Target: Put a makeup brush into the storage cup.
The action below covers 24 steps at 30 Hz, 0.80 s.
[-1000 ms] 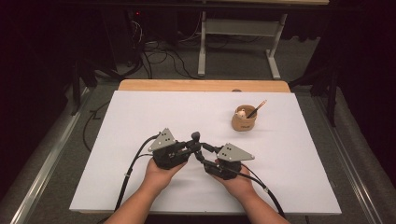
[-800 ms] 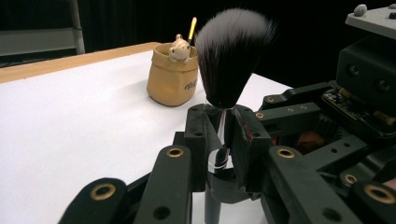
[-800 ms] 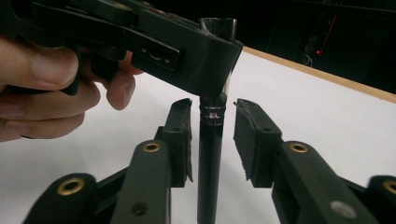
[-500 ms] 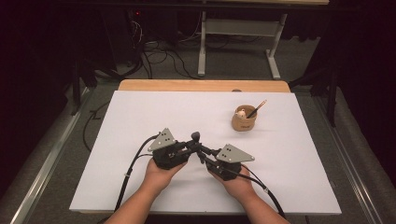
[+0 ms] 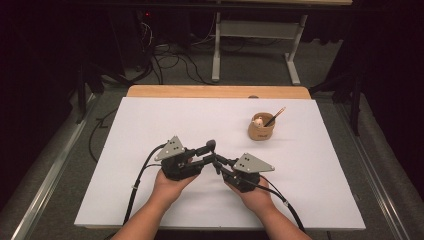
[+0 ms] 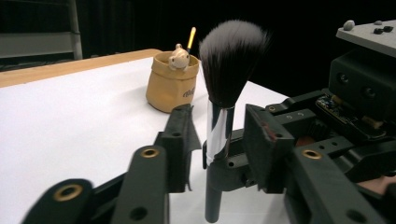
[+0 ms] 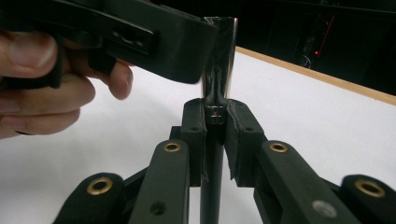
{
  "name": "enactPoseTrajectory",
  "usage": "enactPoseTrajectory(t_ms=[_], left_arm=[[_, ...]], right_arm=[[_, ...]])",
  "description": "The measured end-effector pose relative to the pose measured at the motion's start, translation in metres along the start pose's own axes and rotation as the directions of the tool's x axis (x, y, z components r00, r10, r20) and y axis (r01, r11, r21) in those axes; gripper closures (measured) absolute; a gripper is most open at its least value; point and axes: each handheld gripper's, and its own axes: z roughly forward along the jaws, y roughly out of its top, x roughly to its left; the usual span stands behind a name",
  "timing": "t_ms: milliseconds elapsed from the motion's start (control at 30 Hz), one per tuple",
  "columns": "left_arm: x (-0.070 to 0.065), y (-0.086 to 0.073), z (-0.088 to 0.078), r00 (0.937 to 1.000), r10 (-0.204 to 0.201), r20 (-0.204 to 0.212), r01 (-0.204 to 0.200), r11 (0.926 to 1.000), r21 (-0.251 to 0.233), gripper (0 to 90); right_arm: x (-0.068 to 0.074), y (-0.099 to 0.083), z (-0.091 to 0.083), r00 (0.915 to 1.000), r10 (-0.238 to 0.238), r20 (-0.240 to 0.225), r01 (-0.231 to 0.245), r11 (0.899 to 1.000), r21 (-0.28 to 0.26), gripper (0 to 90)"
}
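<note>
White tabletop (image 5: 150, 130): left claw (image 6: 217, 140) has just spread off brush (image 6: 224, 88); right claw (image 7: 215, 123) pinches it

Blk hand-held gripper (image 5: 216, 161), grey plate (image 5: 253, 163)

Tan pot (image 5: 261, 131) with a pencil (image 5: 276, 116) on white table (image 5: 150, 125).

Bare white table (image 5: 150, 130) all round, holder cup (image 5: 261, 131) standing far right, both tools crowded mid-table
</note>
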Motion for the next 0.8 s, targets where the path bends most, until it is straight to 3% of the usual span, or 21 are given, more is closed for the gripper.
enactPoseTrajectory(t_ms=[433, 800], left_arm=[[0.007, 0.000, -0.006, 0.9978, 0.029, -0.060, -0.027, 0.9992, 0.029, 46.3], [0.016, -0.001, -0.012, 0.9928, 0.008, -0.119, -0.006, 0.9998, 0.019, 29.0]], right_arm=[[-0.011, 0.000, -0.007, 0.9995, 0.011, 0.029, -0.011, 1.000, 0.006, 81.0], [-0.019, 0.002, -0.015, 0.9982, 0.036, 0.049, -0.035, 0.999, -0.014, 80.9]])
